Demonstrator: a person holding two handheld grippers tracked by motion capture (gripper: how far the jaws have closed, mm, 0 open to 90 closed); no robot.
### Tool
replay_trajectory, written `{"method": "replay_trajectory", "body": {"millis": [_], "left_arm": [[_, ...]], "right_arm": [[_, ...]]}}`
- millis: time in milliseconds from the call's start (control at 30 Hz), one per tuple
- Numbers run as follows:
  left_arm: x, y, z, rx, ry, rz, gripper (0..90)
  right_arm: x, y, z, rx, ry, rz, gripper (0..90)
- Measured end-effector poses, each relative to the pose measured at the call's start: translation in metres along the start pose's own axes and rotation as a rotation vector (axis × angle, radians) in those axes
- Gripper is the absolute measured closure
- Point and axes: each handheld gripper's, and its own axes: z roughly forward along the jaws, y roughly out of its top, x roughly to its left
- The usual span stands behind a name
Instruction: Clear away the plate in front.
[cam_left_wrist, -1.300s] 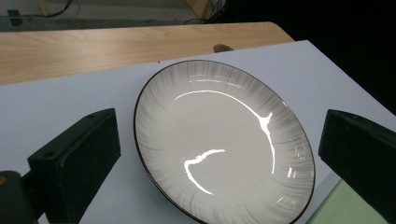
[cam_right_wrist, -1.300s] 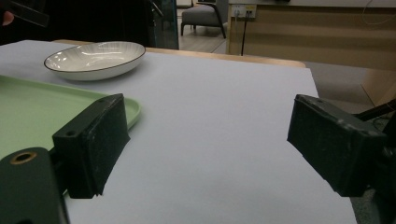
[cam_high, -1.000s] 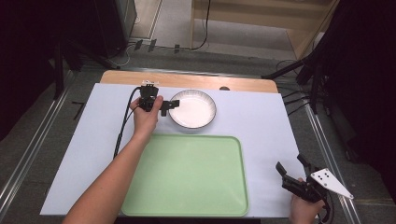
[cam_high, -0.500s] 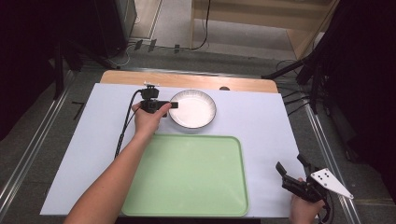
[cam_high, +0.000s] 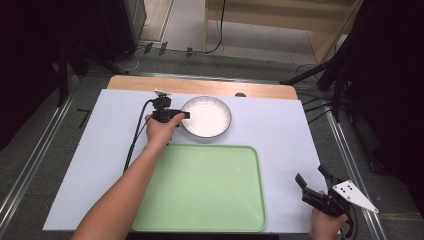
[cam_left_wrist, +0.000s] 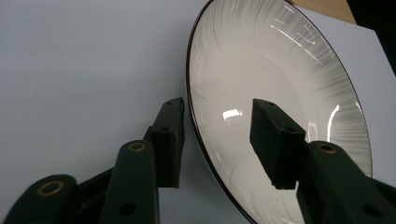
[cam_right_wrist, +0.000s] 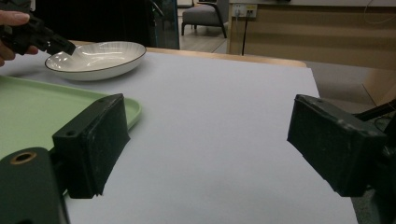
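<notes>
Left tool (cam_high: 184, 115) poised over a white bowl's (cam_high: 212, 120) rim, at the far side of the worktop (cam_high: 280, 135).

Its jaws stood apart, straddling the rim — apparently the start of a grasp; next they would need to close. Right tool (cam_high: 312, 182) lay open, idle, beside the green tray (cam_high: 210, 190). Whether either pad touched the rim was unclear.

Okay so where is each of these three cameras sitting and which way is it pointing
High view: above the person's side, looking forward and down at the table; both forearms enter below.
Left gripper view: rides the left gripper, jaws straddling the plate rim.
Right gripper view: rides the right gripper, looking low across the table.
All three share the plate; two share the green tray.
</notes>
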Motion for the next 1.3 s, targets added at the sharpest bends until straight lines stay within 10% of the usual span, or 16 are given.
{"method": "replay_trajectory", "body": {"millis": [433, 900, 1300], "left_arm": [[0.014, 0.001, 0.009, 0.089, -0.099, -0.203, 68.0], [0.024, -0.002, 0.014, 0.065, -0.149, -0.385, 83.6], [0.023, 0.004, 0.0, 0.024, -0.181, -0.377, 83.7]], "right_arm": [[0.0, 0.0, 0.001, 0.003, -0.001, -0.007, 12.7], [0.0, 0.0, 0.001, 0.005, 0.001, 0.001, 12.7], [-0.002, 0.0, 0.001, 0.0, 0.006, 0.015, 12.7]]}}
